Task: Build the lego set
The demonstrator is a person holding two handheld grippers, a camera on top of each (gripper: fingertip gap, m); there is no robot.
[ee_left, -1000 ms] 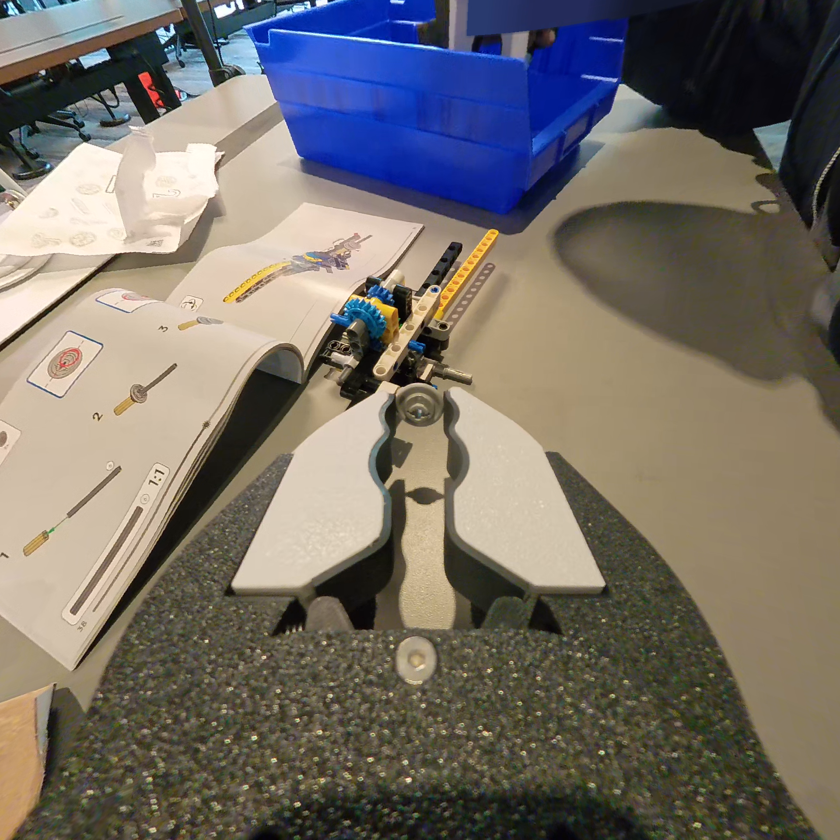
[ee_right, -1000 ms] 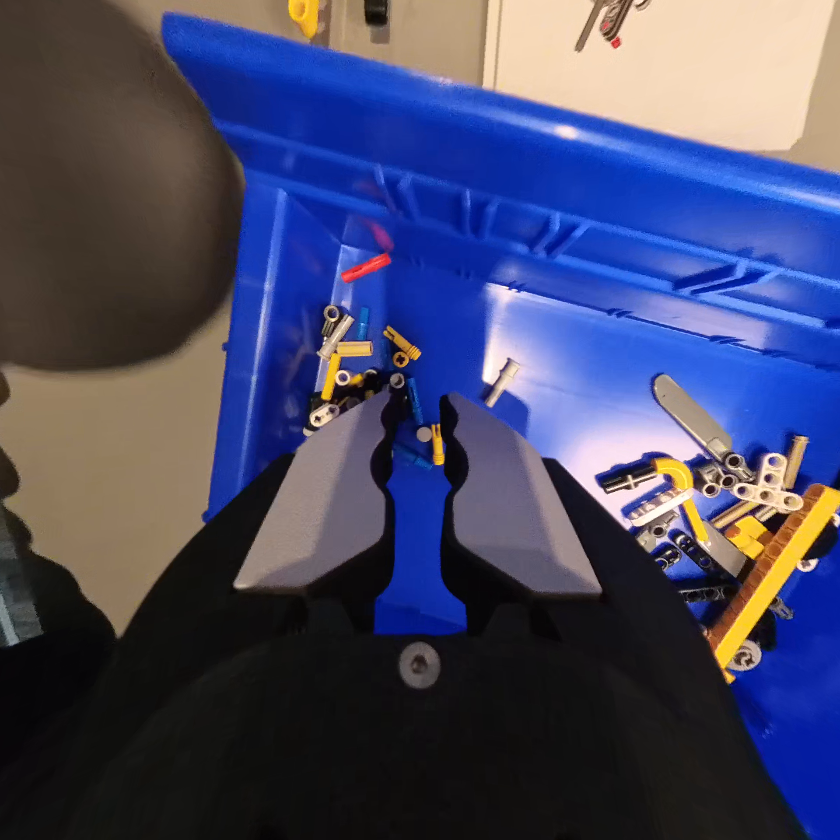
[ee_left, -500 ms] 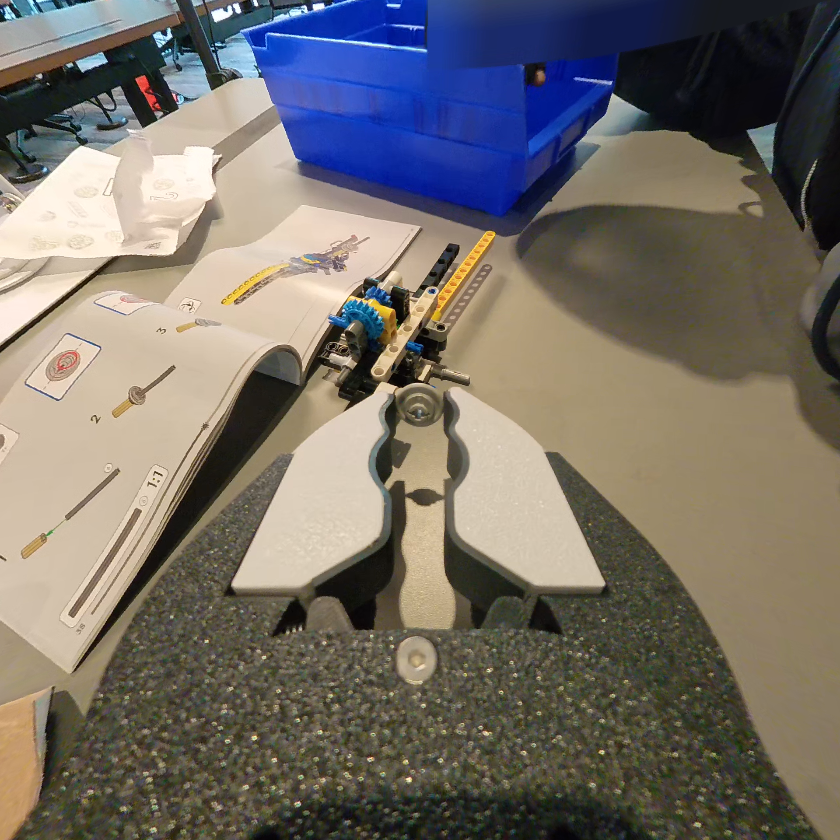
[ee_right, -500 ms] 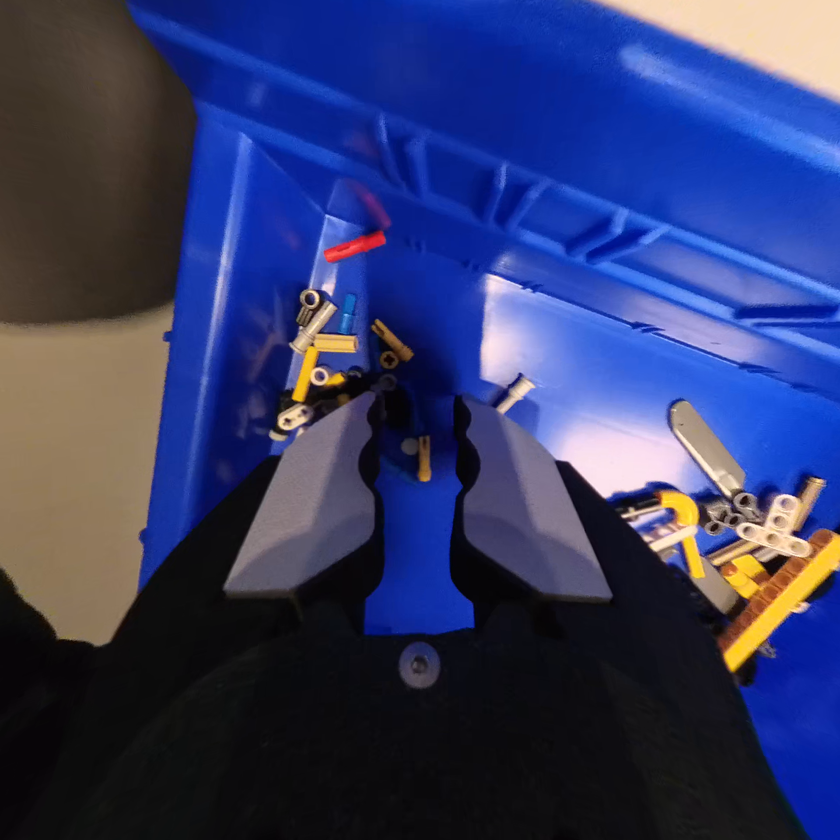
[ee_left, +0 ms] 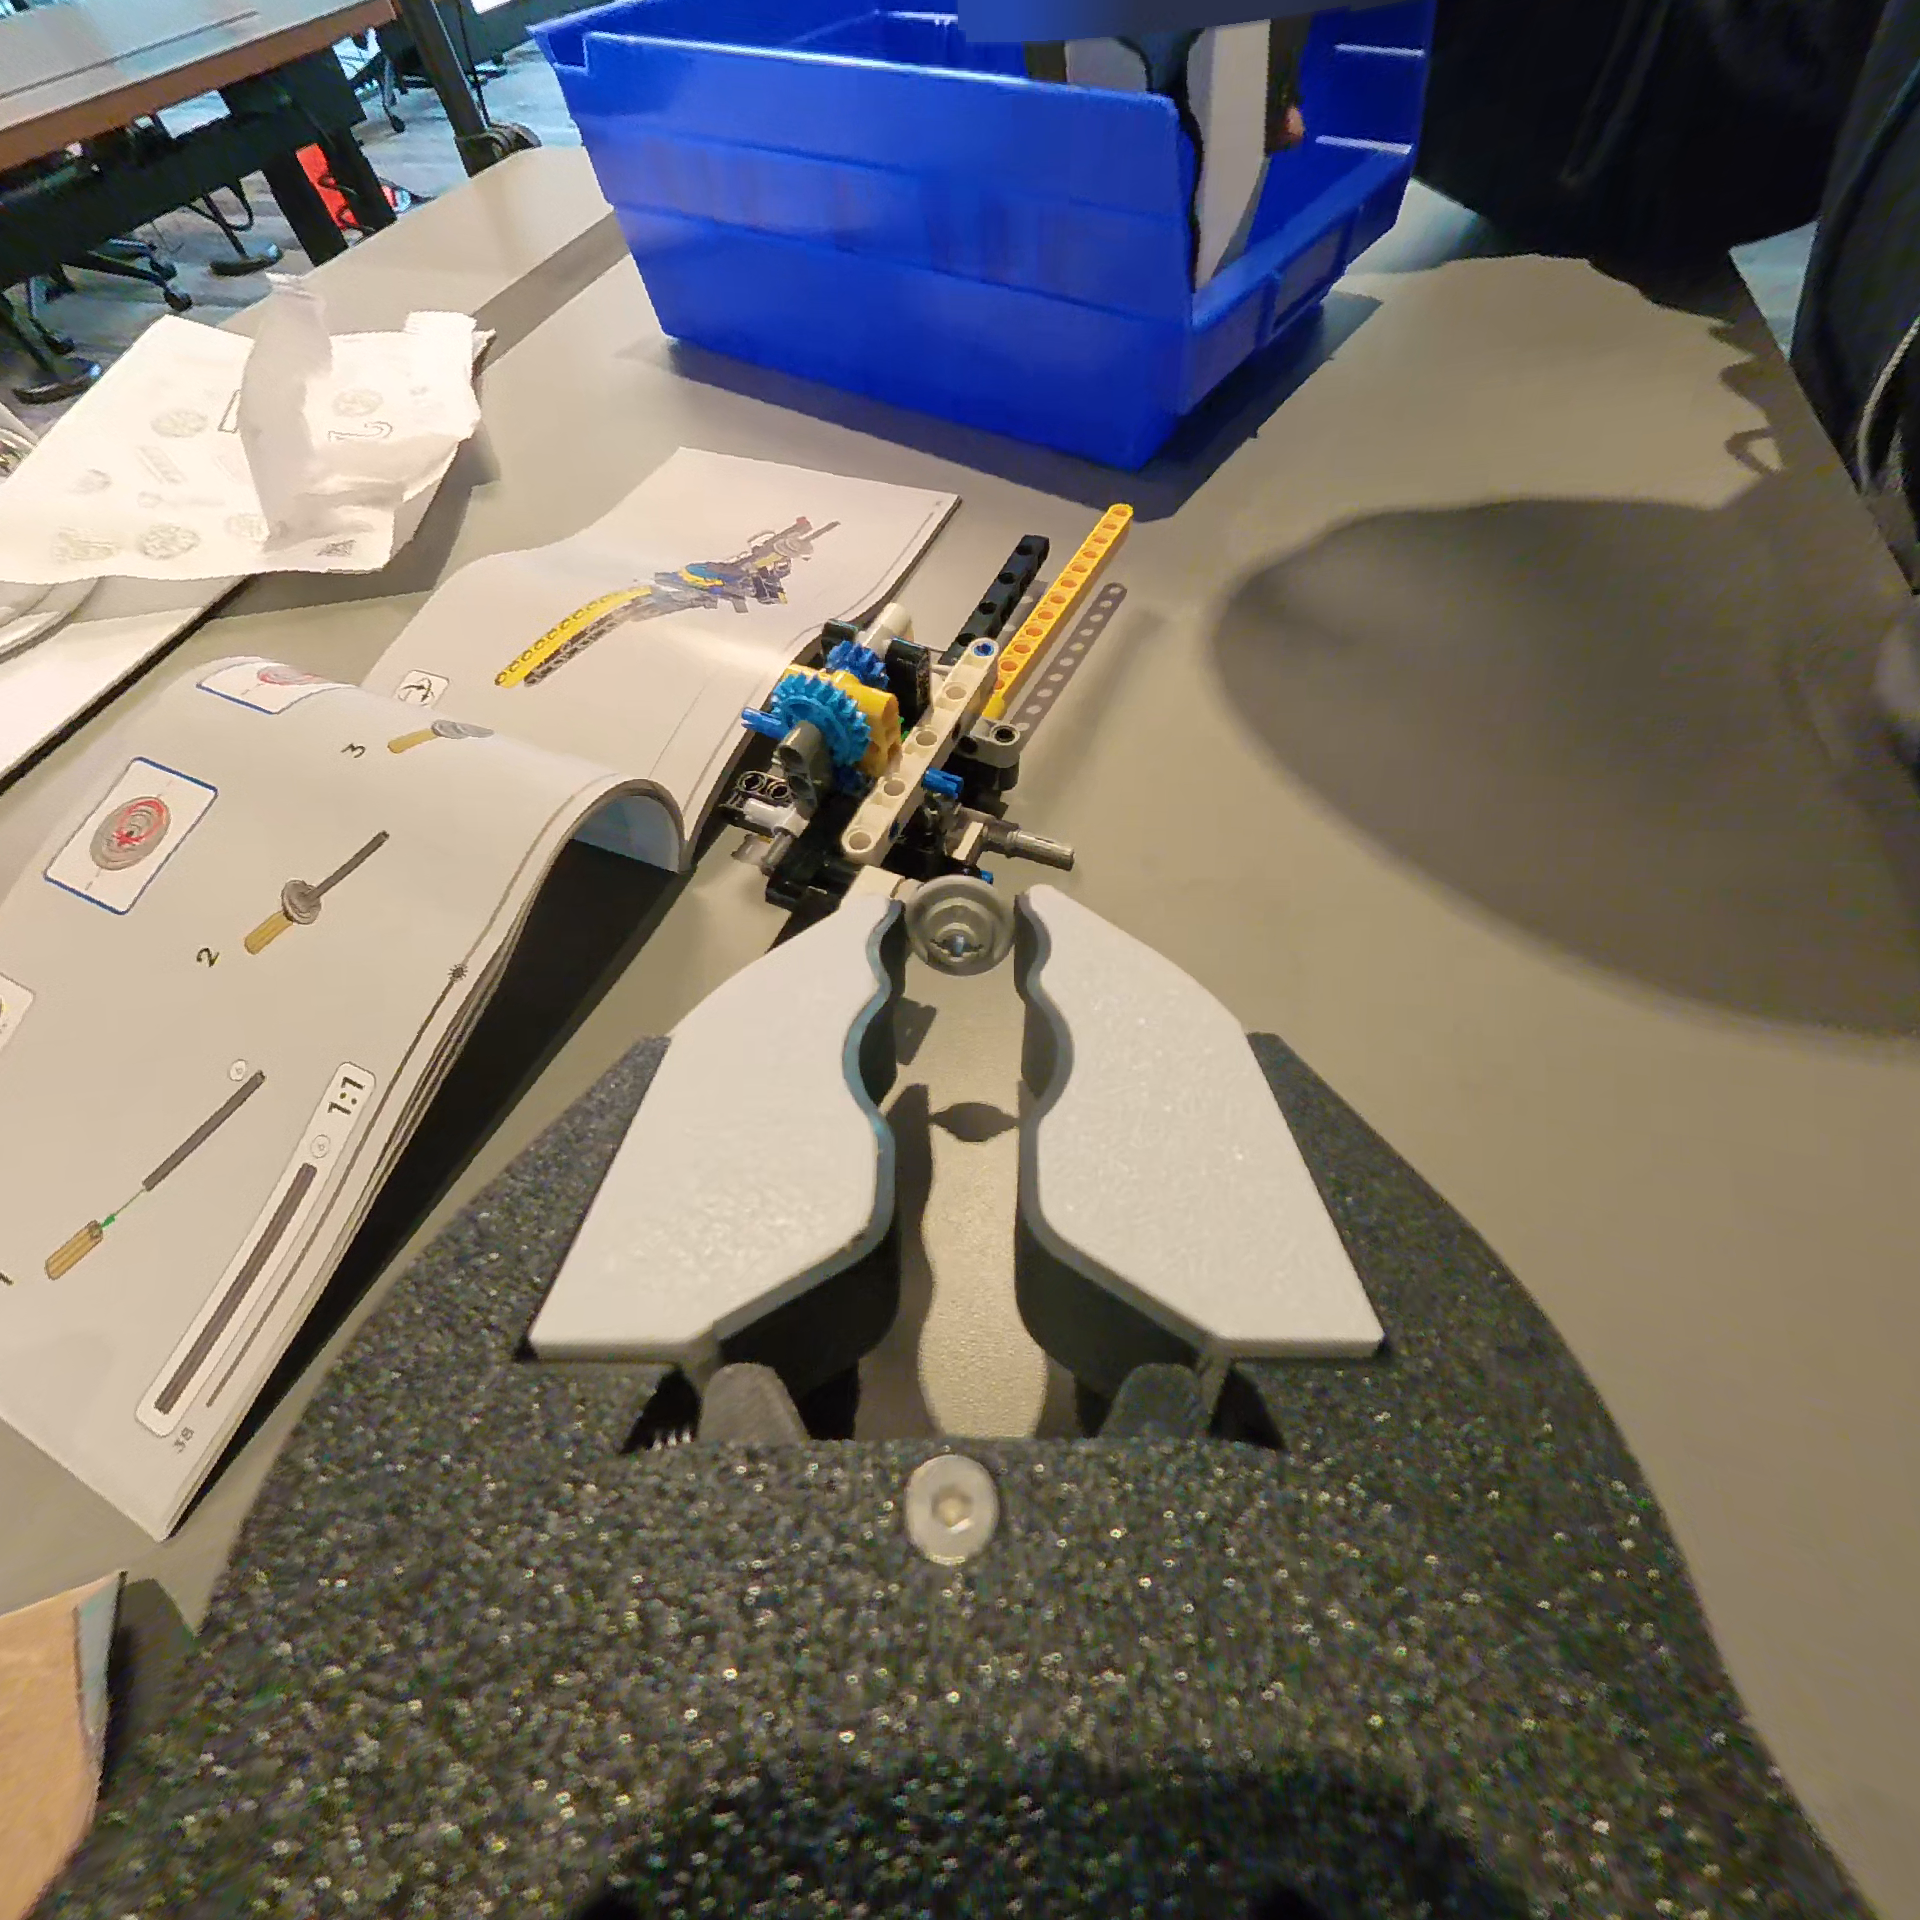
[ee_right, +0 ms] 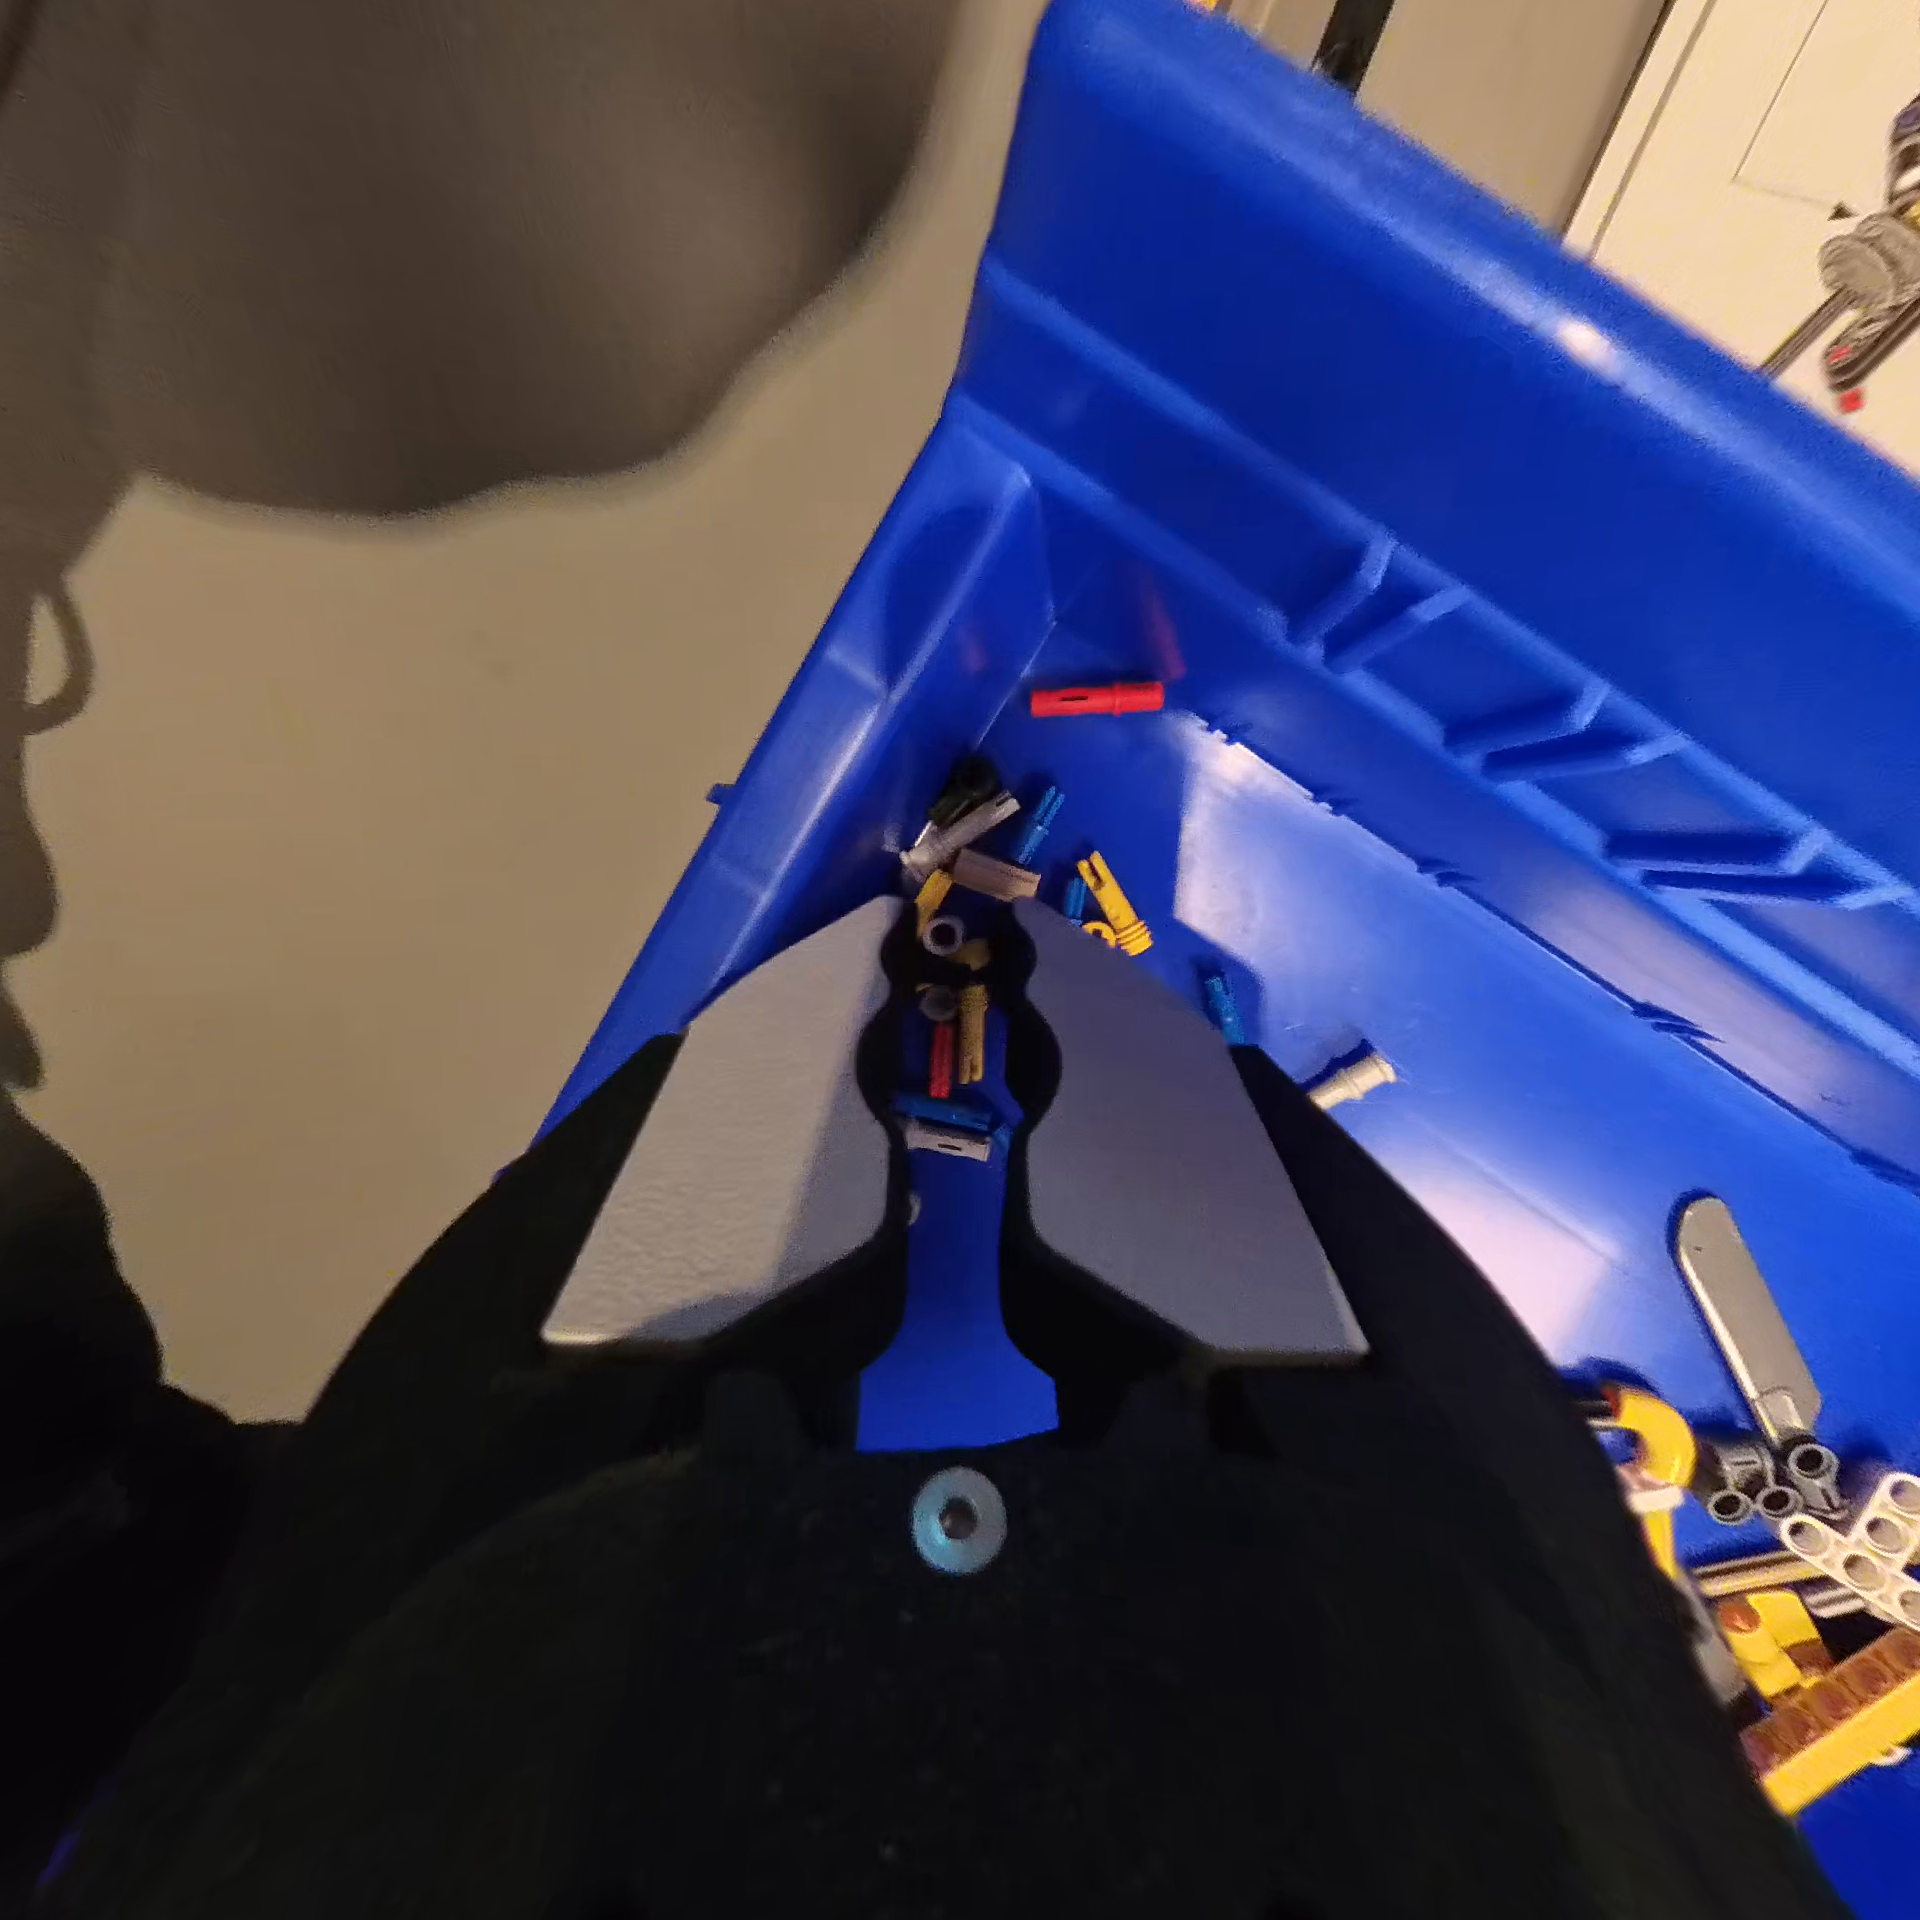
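In the left wrist view, my left gripper (ee_left: 956,925) is shut on a small grey round piece (ee_left: 956,920) just above the table. It sits right in front of the near end of the part-built lego model (ee_left: 914,727), which has a blue gear, a white beam and a long yellow beam. My right gripper (ee_right: 951,920) is open, low inside a corner of the blue bin (ee_right: 1403,436). Several small pins (ee_right: 956,1029) lie on the bin floor between its fingers. It also shows inside the bin in the left wrist view (ee_left: 1226,135).
An open instruction booklet (ee_left: 364,831) lies left of the model, with crumpled paper bags (ee_left: 260,447) behind it. The bin (ee_left: 935,291) stands behind the model. In the bin lie a red pin (ee_right: 1096,698), a grey flat piece (ee_right: 1735,1320) and a pile of beams (ee_right: 1829,1558). The left gripper's tips are roughly 30 cm from the right gripper's.
My right gripper has swung toward the bin's corner and dropped lower over the pile of small pins. My left gripper and the model have stayed still.
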